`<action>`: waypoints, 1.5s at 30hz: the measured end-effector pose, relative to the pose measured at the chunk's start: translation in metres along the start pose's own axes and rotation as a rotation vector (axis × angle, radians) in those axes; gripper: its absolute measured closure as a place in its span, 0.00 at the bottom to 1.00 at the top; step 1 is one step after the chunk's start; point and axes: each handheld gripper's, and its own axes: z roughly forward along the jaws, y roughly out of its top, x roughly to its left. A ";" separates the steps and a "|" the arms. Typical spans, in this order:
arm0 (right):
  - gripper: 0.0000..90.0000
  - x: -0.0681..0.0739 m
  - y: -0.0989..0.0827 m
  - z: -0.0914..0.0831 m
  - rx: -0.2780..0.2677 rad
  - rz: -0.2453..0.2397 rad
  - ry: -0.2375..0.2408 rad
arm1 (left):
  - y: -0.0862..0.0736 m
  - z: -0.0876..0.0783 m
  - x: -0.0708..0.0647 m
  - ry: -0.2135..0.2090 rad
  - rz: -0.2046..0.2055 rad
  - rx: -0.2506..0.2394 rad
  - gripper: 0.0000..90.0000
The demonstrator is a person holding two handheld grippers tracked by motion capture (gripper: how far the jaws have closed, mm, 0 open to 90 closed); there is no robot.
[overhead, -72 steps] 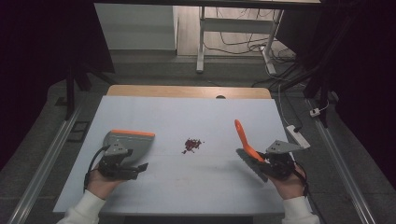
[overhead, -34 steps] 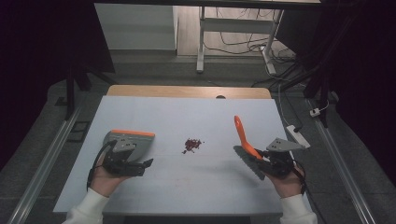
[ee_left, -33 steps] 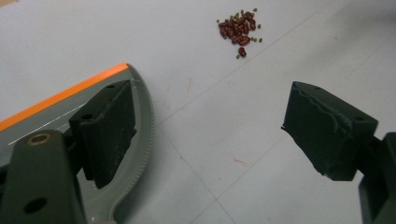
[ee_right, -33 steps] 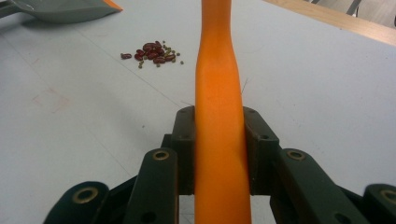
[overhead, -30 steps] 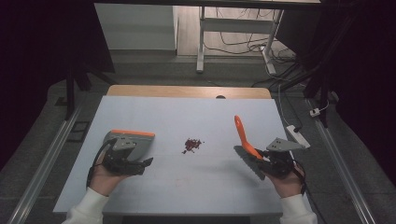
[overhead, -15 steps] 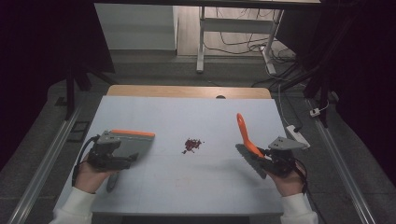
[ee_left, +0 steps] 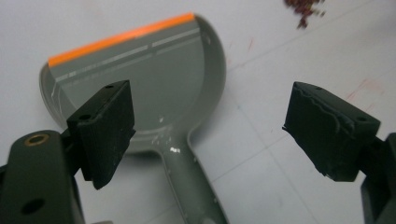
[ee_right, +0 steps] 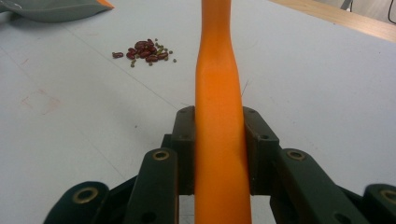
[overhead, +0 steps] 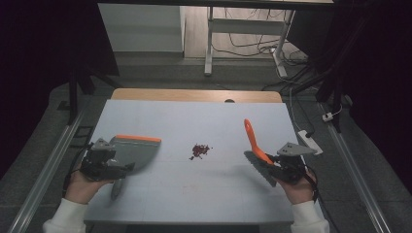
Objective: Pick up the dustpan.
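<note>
The desk (overhead: 194, 194) lies open between dustpan (overhead: 133, 150) and brush (overhead: 255, 145); the sole obstacle there is a small pile of beans (overhead: 199, 150).

Brush handle (ee_right: 218, 116) is running off top and bottom of right gripper view; bristles hidden there. Dustpan handle (ee_left: 194, 186) is getting cropped at bottom edge. Beans (overhead: 199, 150) too small to count.

The left tool (overhead: 108, 164) is held low at the lower left of the high view, its two black jaws standing wide apart with nothing pressed between them. The right tool (overhead: 284, 167) is held at the lower right, its jaws clamped tight. Both forearms, in white sleeves, are brought in from the bottom edge.
</note>
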 end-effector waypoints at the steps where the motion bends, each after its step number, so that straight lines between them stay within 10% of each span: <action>1: 0.78 0.001 0.000 0.000 0.001 0.000 0.000 | -0.002 0.001 -0.001 0.005 -0.002 0.005 0.19; 22: 0.78 0.003 -0.001 0.007 0.028 -0.016 0.009 | -0.022 0.027 0.009 0.003 -0.121 0.180 0.21; 34: 0.78 0.004 -0.002 0.010 0.041 -0.020 0.013 | -0.030 0.046 0.022 -0.095 -0.190 0.203 0.26; 45: 0.78 0.004 -0.003 0.010 0.040 -0.016 0.011 | -0.032 0.054 0.025 -0.072 -0.216 0.170 0.38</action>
